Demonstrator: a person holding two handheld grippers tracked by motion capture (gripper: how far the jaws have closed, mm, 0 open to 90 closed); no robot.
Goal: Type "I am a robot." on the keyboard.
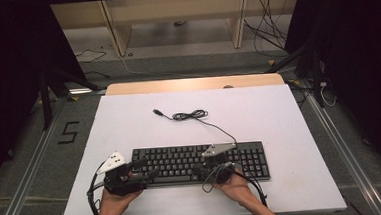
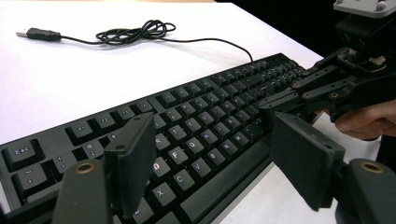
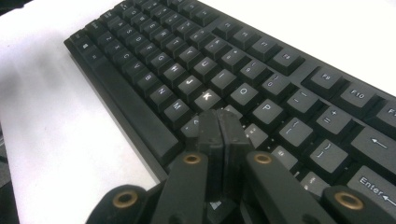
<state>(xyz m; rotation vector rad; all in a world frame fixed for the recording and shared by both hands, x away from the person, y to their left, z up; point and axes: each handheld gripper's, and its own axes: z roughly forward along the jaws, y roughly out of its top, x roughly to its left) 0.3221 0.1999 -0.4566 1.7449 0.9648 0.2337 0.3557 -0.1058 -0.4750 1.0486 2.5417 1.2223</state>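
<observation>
Clearly the right tool (image 3: 218, 122) is pinched closed over the keyboard (image 1: 181, 160) – its blunt tip may hit two keys; the left tool (image 2: 210, 154) hovers agape, empty.

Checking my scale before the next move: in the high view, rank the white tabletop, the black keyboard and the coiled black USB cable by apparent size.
1. White rectangular tabletop, largest.
2. Black rectangular keyboard.
3. Thin black USB cable, loosely coiled, smallest.
</observation>
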